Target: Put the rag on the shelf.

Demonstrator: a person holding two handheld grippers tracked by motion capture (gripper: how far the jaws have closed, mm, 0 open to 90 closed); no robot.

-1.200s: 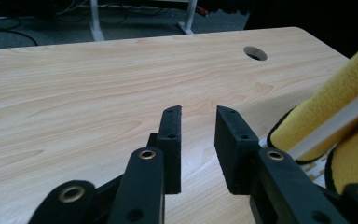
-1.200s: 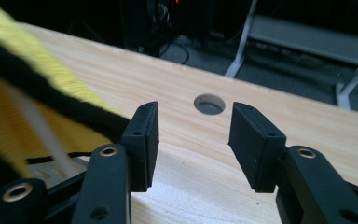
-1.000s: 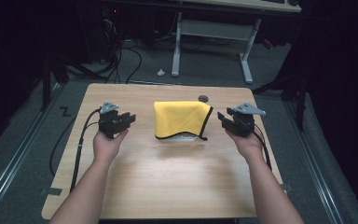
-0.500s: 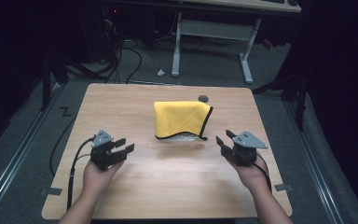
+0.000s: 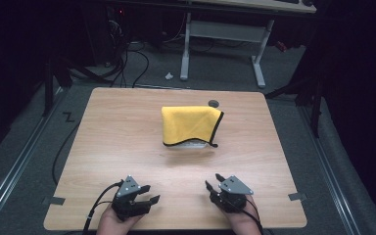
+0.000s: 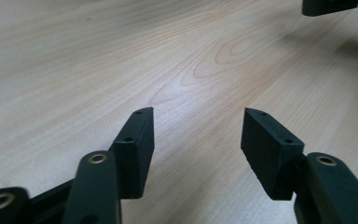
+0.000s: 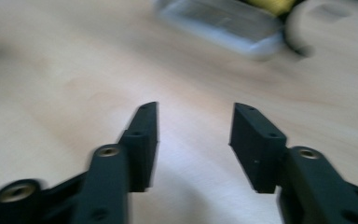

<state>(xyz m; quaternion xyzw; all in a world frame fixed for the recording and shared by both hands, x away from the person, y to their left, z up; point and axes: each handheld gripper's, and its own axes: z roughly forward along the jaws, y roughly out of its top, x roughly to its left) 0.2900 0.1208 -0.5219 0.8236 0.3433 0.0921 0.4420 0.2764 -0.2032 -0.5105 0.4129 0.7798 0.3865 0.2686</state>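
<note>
Both claws, left claw (image 5: 146, 195) and right claw (image 5: 214, 182), have drawn back to the worktop's (image 5: 127, 132) near edge, jaws just spread apart and empty; the yellow cloth (image 5: 190, 125) draped over the clear container (image 7: 223, 21) looks finished.

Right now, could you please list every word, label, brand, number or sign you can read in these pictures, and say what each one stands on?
None: no legible text shows anywhere.
The yellow cloth is plain, with a dark edge and no visible tag.
The wooden table carries only grain, no sticker or print.
The clear container under the cloth is too blurred to show any label.
The left gripper and right gripper bear no readable marking.
</note>
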